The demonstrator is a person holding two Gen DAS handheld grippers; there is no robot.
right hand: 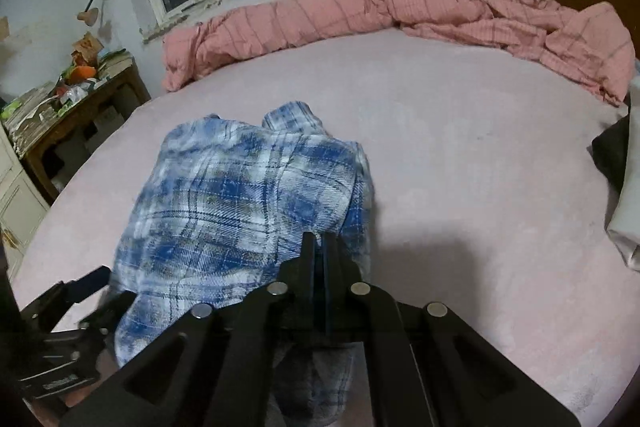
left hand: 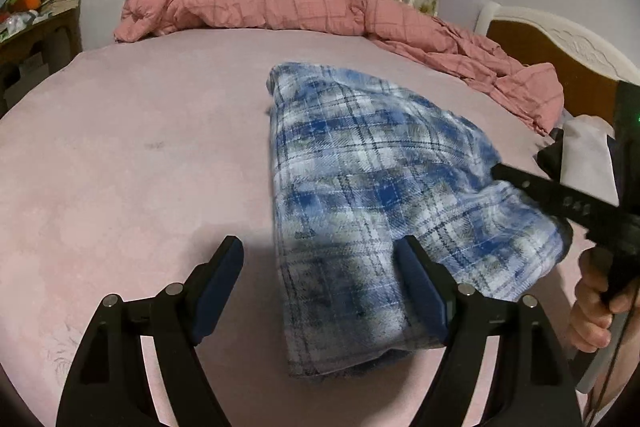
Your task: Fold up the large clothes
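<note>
A blue and white plaid garment (left hand: 372, 187) lies partly folded on the pink bed sheet (left hand: 132, 167); it also shows in the right wrist view (right hand: 240, 195). My left gripper (left hand: 320, 259) is open, its jaws wide apart over the garment's near left edge, holding nothing. My right gripper (right hand: 320, 243) is shut, pinching the garment's near right edge. It shows in the left wrist view (left hand: 500, 171) reaching in from the right, with a fold of cloth lifted over it. The left gripper shows in the right wrist view (right hand: 96, 291) at the lower left.
A crumpled pink checked duvet (left hand: 312, 11) lies along the far side of the bed. A headboard (left hand: 560, 59) stands at the right. A cluttered wooden table (right hand: 68, 115) stands left of the bed. Dark and white clothes (right hand: 624, 187) lie at the right edge.
</note>
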